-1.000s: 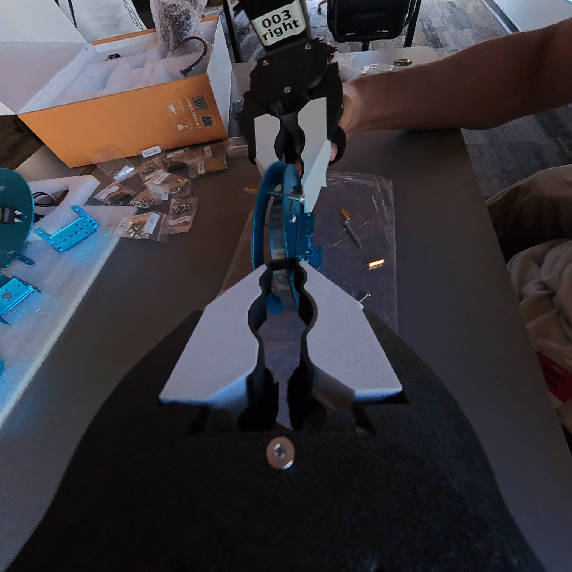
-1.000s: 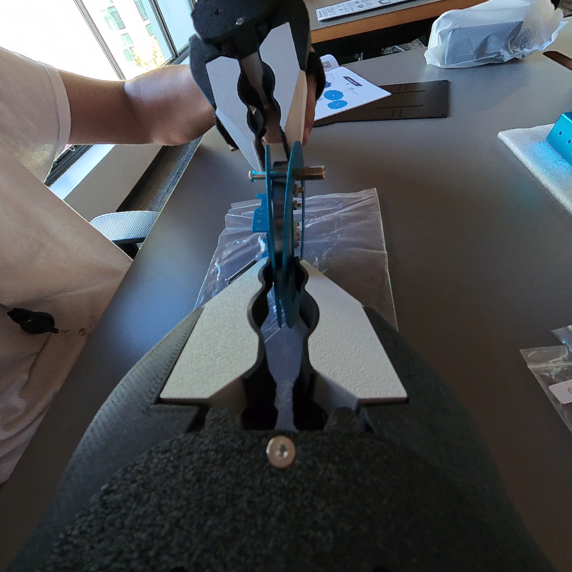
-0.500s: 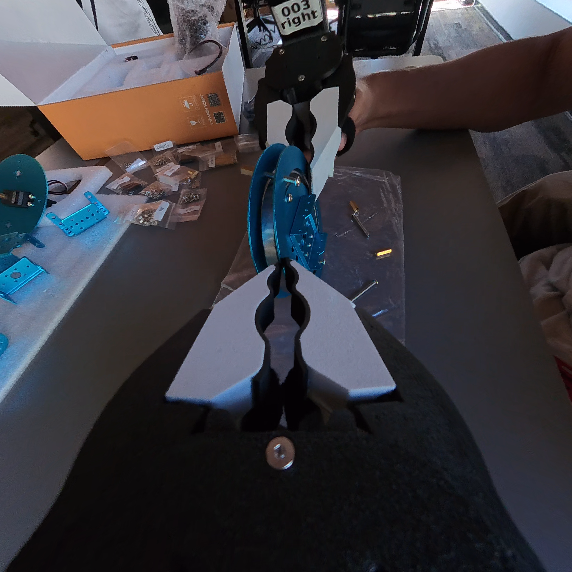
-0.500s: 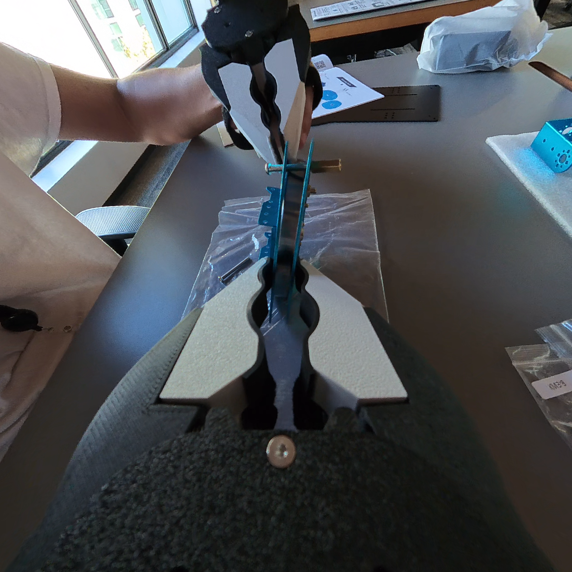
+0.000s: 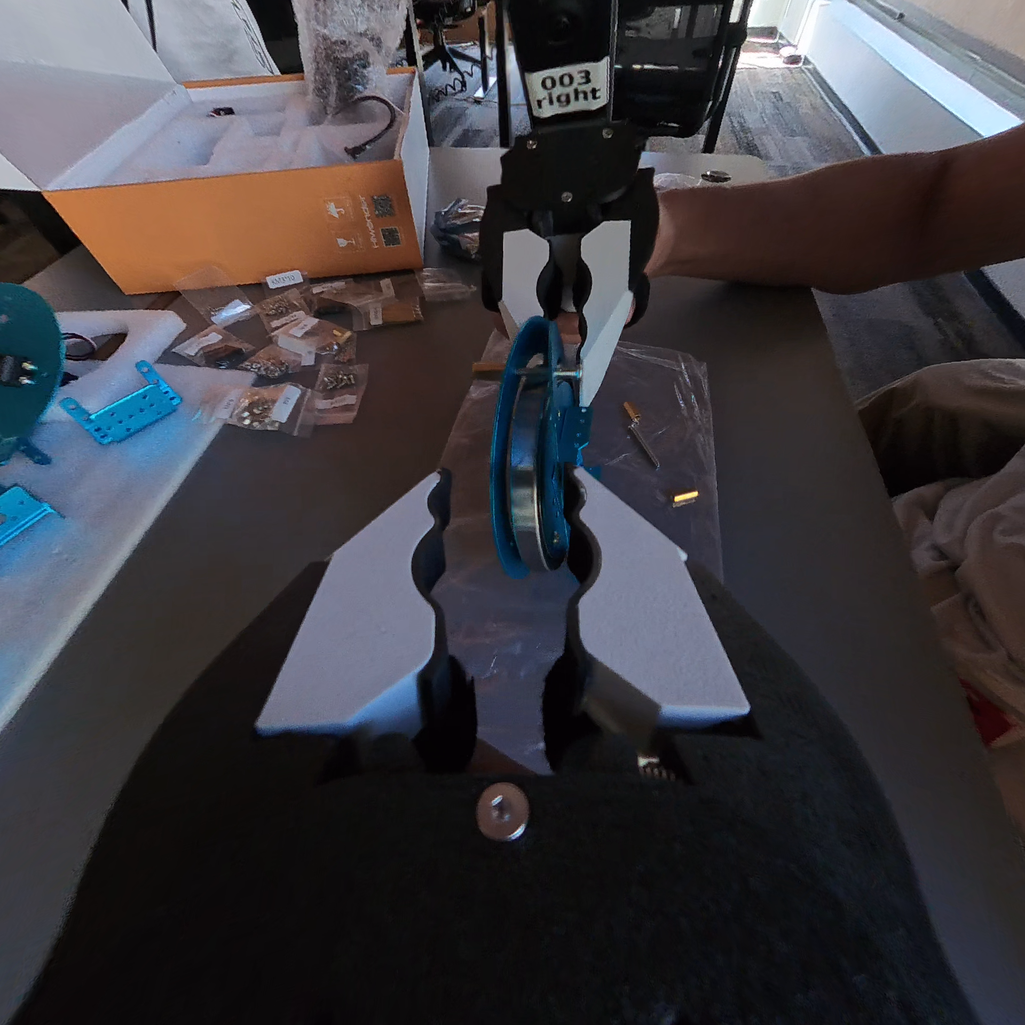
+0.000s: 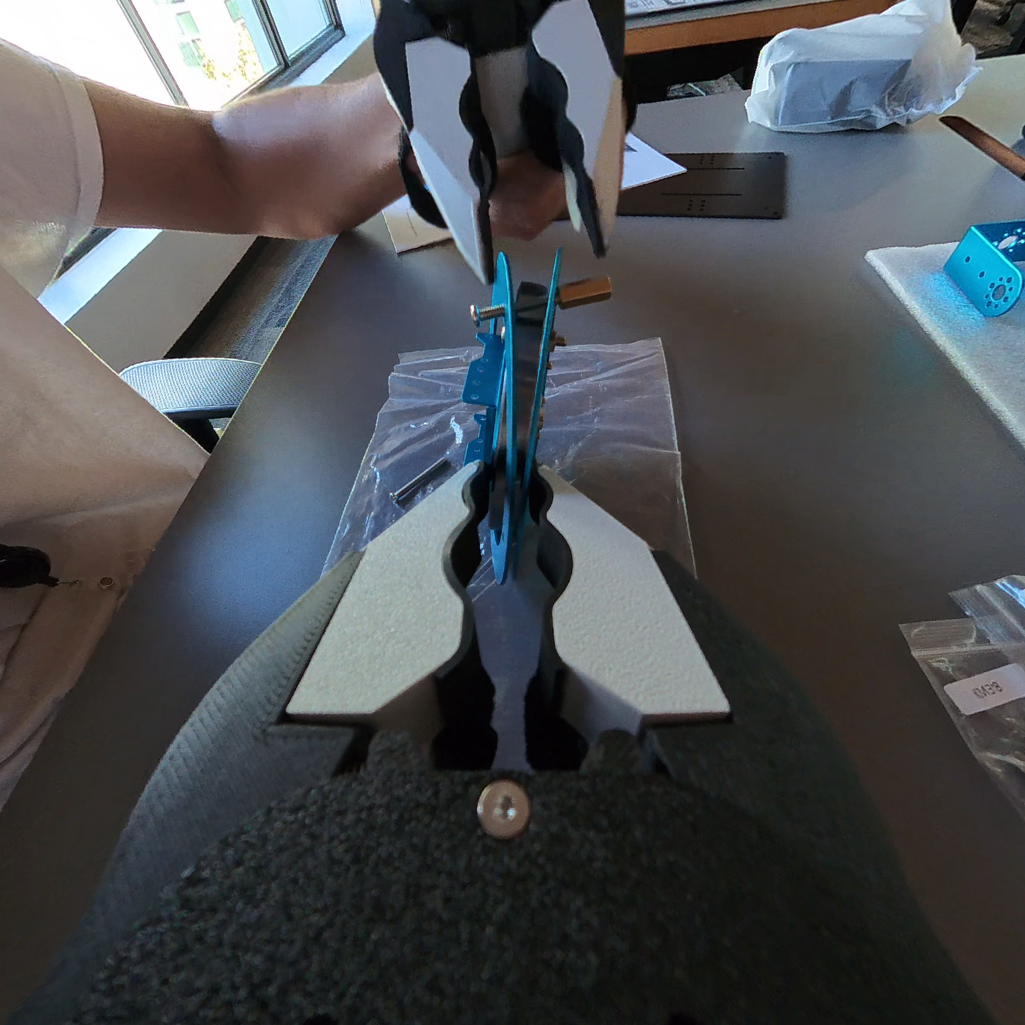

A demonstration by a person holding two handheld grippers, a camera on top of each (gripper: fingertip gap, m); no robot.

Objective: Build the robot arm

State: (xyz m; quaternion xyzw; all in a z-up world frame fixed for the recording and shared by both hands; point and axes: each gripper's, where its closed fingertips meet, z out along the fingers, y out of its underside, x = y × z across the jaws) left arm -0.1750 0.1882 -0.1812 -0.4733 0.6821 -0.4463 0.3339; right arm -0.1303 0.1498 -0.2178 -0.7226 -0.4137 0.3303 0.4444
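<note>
R gripper (image 6: 510, 493) clamps blue disc assembly (image 6: 521, 421) upright mid-frame over plastic bag (image 6: 604, 399) on counter (image 6: 776, 444); L gripper (image 5: 507, 488) spread wide, screw (image 5: 643, 438) & standoff (image 5: 683, 497) loose lower-right.

Daylight floods in from the windows (image 6: 222, 50) at the far left of the right wrist view, blown out to near white, and it washes the person's forearm (image 6: 266, 161) and shirt pale. The desk (image 6: 776, 444) takes an even, soft sheen there, with faint glints on the clear plastic bag (image 6: 599, 399). The left tongs (image 6: 541, 244) at the far end are smeared by motion blur. The left wrist view is dimmer and cooler: the desk (image 5: 310, 499) lies in brownish shade, the near black body is almost without detail, and bright patches fall on the far floor (image 5: 832, 100). Both views bow strongly at the edges, wide-angle fashion.
</note>
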